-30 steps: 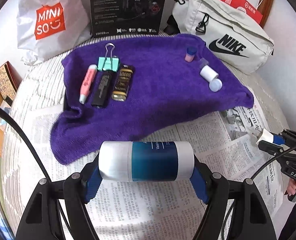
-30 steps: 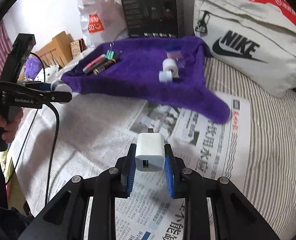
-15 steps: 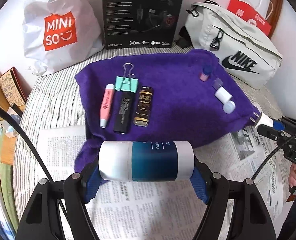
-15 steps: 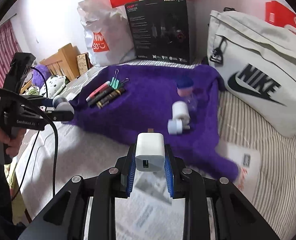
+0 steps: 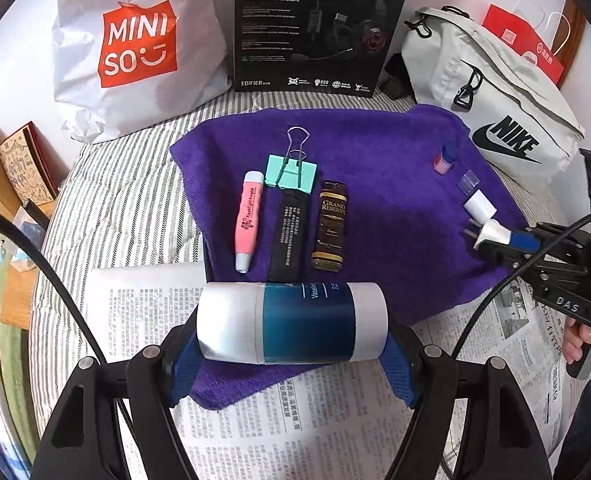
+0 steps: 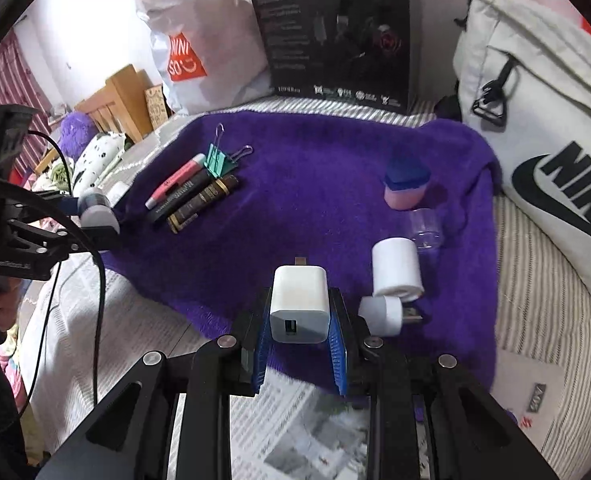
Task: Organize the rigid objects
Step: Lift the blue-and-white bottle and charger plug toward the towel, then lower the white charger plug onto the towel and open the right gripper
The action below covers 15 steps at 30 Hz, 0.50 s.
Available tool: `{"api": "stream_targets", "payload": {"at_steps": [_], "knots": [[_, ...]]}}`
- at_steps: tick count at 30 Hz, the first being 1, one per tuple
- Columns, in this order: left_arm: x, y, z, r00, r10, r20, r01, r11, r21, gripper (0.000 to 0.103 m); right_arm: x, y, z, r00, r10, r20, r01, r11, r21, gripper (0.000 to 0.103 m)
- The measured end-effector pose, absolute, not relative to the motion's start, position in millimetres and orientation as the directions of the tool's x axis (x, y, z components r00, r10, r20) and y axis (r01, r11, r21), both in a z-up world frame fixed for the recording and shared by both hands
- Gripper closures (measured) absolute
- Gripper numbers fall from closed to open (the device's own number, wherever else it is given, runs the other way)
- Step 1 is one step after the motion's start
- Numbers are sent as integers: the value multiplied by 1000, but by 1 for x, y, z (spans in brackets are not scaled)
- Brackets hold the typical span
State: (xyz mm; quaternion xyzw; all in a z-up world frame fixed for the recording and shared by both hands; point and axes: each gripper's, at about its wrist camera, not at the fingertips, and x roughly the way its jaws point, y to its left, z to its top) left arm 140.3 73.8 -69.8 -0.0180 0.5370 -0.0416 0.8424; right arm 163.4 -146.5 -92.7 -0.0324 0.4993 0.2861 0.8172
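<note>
The left tongs are closed on a silver and teal bottle, gripped sideways by its two ends and held above the near edge of the purple towel. The right tongs are clamped on a white charger, USB port facing the camera and prongs pointing away, low over the towel's near right part.

The towel lies on a striped bed, partly over newspaper. On its left side three things lie side by side: a pink pen, a black lighter and a brown-gold lighter, with a mint binder clip touching the far end of the black one. On the right side stand a pink bottle with a blue cap, a clear cap, a white cylinder and a white USB plug, the last just beside the right tongs.

Along the far edge stand a Miniso bag, a black headset box and a white Nike bag.

The bottle hides the near ends of the lighters in the left view; its label is only partly legible.
</note>
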Motion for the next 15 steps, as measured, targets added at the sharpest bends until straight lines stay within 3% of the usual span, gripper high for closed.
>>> {"api": "stream_targets", "payload": {"at_steps": [15], "knots": [[149, 81, -74, 420, -105, -901, 62, 994, -87, 29, 176, -130, -106, 330, 376, -866, -518, 839, 168, 77]]}}
